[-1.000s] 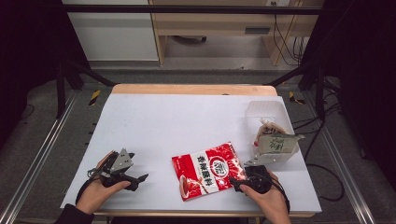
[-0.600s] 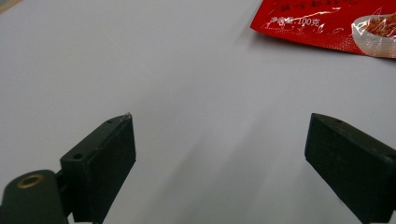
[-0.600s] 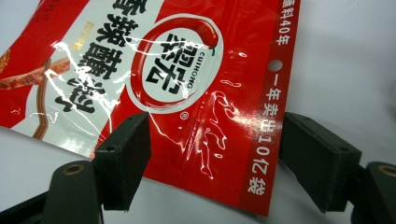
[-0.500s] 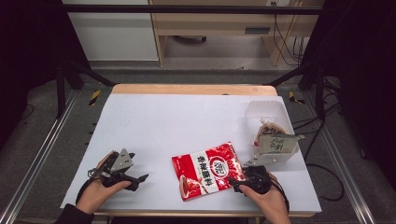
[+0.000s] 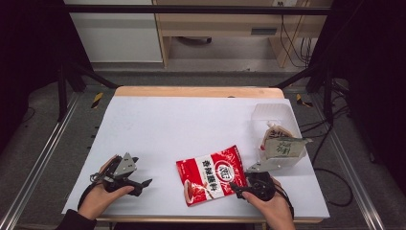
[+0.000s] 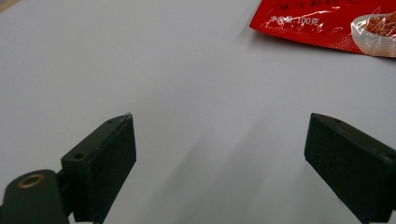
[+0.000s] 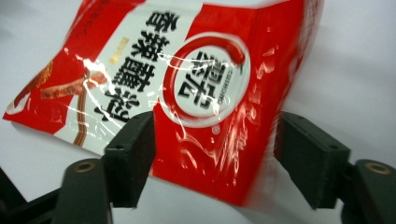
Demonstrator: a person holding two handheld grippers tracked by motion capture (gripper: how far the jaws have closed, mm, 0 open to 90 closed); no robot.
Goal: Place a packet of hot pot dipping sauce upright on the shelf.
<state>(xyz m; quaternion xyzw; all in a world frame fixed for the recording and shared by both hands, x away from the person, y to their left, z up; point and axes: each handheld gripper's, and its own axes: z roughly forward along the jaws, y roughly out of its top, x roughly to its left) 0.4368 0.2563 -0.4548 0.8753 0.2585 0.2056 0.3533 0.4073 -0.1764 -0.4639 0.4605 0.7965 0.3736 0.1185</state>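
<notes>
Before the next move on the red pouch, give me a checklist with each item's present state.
1. Red pouch lies between the right hand-held gripper jaws: ok; the jaws have just been closing on it.
2. Pads pressing the pouch: not ok, there is a gap at both jaws.
3. Left hand-held gripper open with nothing between its jaws, resting away from the pouch: ok.
4. Clear bin at the right of the table has room: cannot tell; it already holds a pale packet.
5. Pouch flat on the table: ok in the high view.
</notes>
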